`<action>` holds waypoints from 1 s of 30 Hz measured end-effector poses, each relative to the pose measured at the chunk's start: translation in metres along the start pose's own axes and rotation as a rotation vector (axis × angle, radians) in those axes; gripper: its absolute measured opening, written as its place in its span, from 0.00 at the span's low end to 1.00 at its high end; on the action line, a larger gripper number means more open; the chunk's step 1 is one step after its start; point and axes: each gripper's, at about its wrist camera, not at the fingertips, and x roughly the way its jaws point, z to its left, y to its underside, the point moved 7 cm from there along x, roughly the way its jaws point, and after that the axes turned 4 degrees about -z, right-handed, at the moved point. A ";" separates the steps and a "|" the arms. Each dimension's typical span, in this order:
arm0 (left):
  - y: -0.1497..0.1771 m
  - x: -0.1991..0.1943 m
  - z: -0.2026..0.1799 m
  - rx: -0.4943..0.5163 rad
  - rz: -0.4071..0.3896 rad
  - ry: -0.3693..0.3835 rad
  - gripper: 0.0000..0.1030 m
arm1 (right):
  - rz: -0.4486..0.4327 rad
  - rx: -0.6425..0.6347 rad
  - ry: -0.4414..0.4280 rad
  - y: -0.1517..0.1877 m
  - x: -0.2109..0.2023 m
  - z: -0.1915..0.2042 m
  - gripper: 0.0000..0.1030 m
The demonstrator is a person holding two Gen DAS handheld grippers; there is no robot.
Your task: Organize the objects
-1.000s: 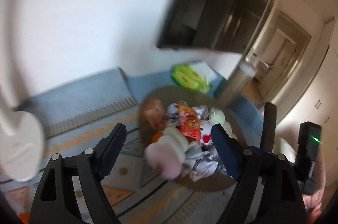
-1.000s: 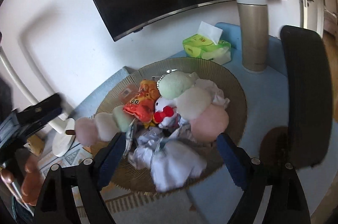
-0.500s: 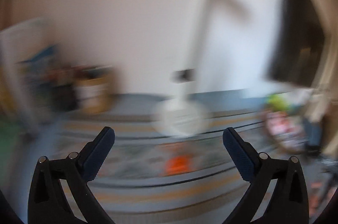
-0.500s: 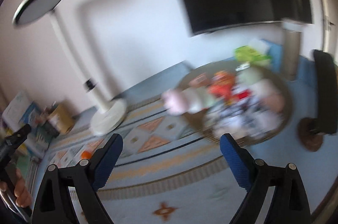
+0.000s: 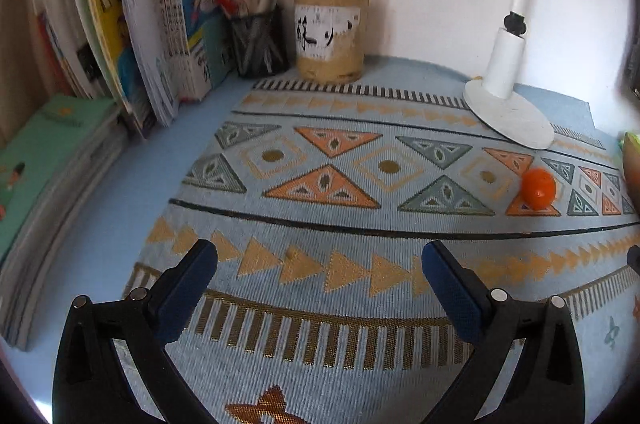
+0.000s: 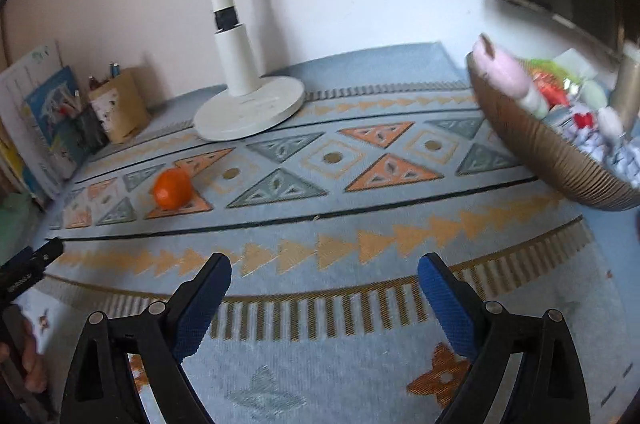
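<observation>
Change: both views have swung off the basket and now look down on bare patterned cloth; the left view, a blur a moment ago, is sharp again
Left hand-held gripper: jaws spread wide, nothing between them, only the cloth under it
Right hand-held gripper: jaws wide and empty too, tilted down at the desk
Orange: small round orange thing, alone on the cloth, ahead and to the right of the left hand-held gripper; in the right view it lies ahead and to the left, so it sits between the two, well short of either
Why there: probably the stray piece to be tidied; open jaws on both sides suggest a pick-up is being set up, which one I cannot tell
Basket: woven bowl, far right of the right hand-held gripper, heaped with soft toys; a pink one hangs over the rim; likely where the orange belongs
Brown pot: ahead of the left hand-held gripper by the wall, holds pens
Mesh cup: just beside the pot, more pens
Books: upright, far left
Lamp: white base on the cloth, behind the orange
</observation>
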 end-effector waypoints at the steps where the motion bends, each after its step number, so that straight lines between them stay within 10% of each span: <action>1: 0.002 -0.001 0.002 -0.007 0.003 -0.001 0.99 | 0.006 -0.002 0.016 0.001 0.003 -0.001 0.92; 30: 0.008 -0.003 -0.013 0.059 0.002 0.028 0.99 | 0.051 -0.073 0.090 0.005 0.009 0.008 1.00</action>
